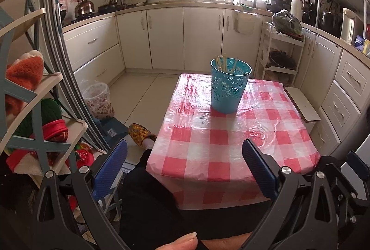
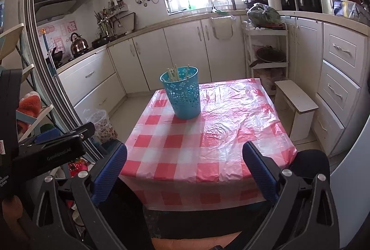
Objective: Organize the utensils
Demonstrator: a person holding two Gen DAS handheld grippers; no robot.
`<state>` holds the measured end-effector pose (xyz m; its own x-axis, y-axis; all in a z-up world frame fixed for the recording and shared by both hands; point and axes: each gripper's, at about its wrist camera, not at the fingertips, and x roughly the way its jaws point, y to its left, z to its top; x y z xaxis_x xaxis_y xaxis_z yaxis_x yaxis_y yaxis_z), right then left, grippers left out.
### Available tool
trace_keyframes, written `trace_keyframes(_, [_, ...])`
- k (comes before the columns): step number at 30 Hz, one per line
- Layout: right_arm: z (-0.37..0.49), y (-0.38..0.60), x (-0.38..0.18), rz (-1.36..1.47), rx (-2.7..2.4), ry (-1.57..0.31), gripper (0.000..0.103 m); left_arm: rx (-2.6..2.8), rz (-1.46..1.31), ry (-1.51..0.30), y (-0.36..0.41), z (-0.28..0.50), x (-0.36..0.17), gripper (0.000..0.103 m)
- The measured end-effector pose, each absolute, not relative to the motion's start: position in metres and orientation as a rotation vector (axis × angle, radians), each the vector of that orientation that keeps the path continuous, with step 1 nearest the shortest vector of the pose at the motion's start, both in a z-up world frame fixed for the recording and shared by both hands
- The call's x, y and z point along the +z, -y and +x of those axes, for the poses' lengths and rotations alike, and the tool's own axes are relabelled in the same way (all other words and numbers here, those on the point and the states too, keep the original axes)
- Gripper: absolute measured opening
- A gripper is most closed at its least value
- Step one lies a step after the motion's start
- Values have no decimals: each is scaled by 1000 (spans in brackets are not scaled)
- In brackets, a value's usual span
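Before me stands the small table [image 1: 233, 152] draped in a red-and-white checked plastic cloth, bare but for one thing. On its far half stands the teal perforated plastic holder [image 1: 230, 85], upright, with pale wooden chopsticks [image 1: 222, 62] leaning inside. My left gripper [image 1: 185, 171] and right gripper [image 2: 185, 172] hover at the near edge, both jaws spread wide and holding nothing.

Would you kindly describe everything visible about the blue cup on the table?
The blue cup is a turquoise, plastic-looking holder that tapers toward its base, its wall pierced with flower-shaped cutouts. It stands upright on the red-and-white checked tablecloth, toward the table's far end. Several pale chopsticks lean inside, tips showing above the rim. Neither gripper touches it.
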<state>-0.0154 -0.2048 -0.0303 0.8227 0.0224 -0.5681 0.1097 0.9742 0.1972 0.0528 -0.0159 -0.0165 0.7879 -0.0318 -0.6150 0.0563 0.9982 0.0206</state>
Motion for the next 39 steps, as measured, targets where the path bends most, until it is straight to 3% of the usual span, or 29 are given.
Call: trace_keyframes(39, [-23,188,-26,184,-27,-595,96,-25,28,-606,8,31,-2,95])
